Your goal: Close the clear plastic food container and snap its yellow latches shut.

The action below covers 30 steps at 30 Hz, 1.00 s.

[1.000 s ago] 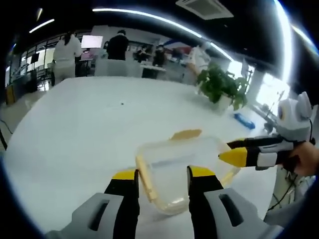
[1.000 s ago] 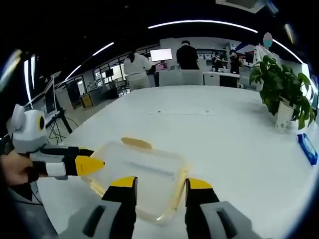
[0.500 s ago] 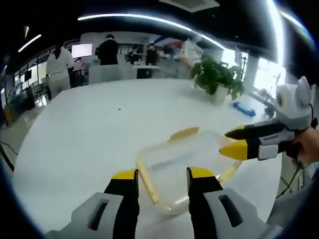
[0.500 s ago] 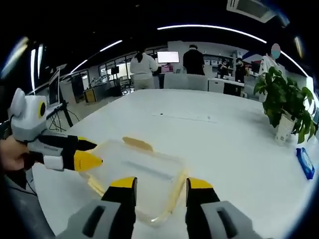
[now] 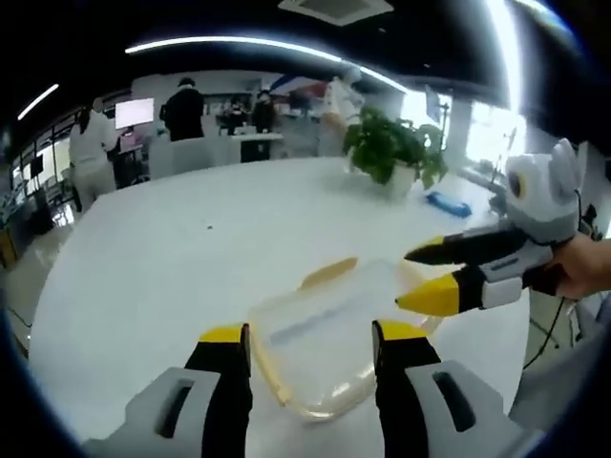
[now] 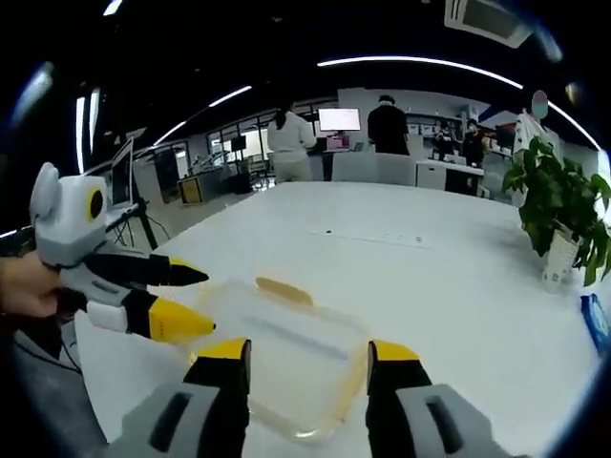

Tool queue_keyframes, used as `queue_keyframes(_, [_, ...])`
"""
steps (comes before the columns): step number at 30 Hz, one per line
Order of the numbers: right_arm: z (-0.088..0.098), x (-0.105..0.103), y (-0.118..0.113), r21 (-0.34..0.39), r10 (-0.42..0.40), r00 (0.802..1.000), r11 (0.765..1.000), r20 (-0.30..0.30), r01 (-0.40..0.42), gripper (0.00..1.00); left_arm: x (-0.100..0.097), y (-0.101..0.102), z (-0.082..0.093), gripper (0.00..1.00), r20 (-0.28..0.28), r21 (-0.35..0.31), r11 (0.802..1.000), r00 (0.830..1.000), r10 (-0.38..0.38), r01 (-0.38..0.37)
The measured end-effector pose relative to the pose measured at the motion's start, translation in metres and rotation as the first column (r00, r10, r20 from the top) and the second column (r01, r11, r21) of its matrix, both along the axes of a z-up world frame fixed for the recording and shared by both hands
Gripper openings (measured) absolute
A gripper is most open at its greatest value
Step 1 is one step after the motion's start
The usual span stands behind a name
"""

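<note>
A clear plastic food container (image 5: 329, 348) lies on a large white table (image 5: 162, 258), its lid on top and yellow latches around its edges. In the left gripper view the left gripper (image 5: 310, 353) rises from 6 o'clock with its two yellow-tipped jaws parted wide and nothing between them but the container's near corner, seen past the tips; whether the jaws touch the box cannot be told. One yellow latch (image 5: 329, 272) sticks up and outward at the container's far edge, toward 12 o'clock of the box. The right gripper (image 5: 412, 279) comes in from 3 o'clock, held by a hand (image 5: 584, 272), its jaws spread apart and holding nothing, the lower yellow tip just above the container's right rim. In the right gripper view the right gripper (image 6: 307, 355) rises from 6 o'clock, jaws likewise wide and empty, framing the container (image 6: 286, 363) beyond the tips, with the raised latch (image 6: 284, 290) at the box's far side. The left gripper (image 6: 202, 302) enters from 9 o'clock, a hand (image 6: 29, 291) holding it, jaws open with the lower tip at the container's left edge. A potted plant (image 5: 391, 153) stands on the table toward 1 o'clock in the left gripper view, a blue object (image 5: 447, 203) lying near it. People (image 6: 291, 143) stand at desks beyond the table's far end.
</note>
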State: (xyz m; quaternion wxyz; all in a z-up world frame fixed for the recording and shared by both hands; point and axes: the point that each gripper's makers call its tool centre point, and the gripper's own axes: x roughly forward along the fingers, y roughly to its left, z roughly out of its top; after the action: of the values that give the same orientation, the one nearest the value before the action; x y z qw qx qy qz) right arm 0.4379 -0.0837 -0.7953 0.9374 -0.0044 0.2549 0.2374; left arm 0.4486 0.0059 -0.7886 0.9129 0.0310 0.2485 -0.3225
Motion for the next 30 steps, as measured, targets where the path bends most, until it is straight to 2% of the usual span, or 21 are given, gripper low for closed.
queue_keyframes(16, [0.003,-0.002,0.010,0.002,0.059,0.998,0.998,0.003,-0.059,0.45,0.004,-0.011,0.004,0.52,0.007,0.010,1.000,1.000,-0.025,0.025])
queue_keyframes(22, [0.003,0.000,0.012,0.005,0.087,0.996,0.996,-0.003,-0.087,0.45,0.005,-0.008,0.004,0.52,0.041,0.090,0.993,0.996,-0.075,0.071])
queue_keyframes(30, [0.004,0.004,0.018,0.024,0.112,0.994,0.993,-0.009,-0.112,0.43,0.006,-0.004,0.005,0.51,0.054,0.111,0.991,0.995,-0.080,0.074])
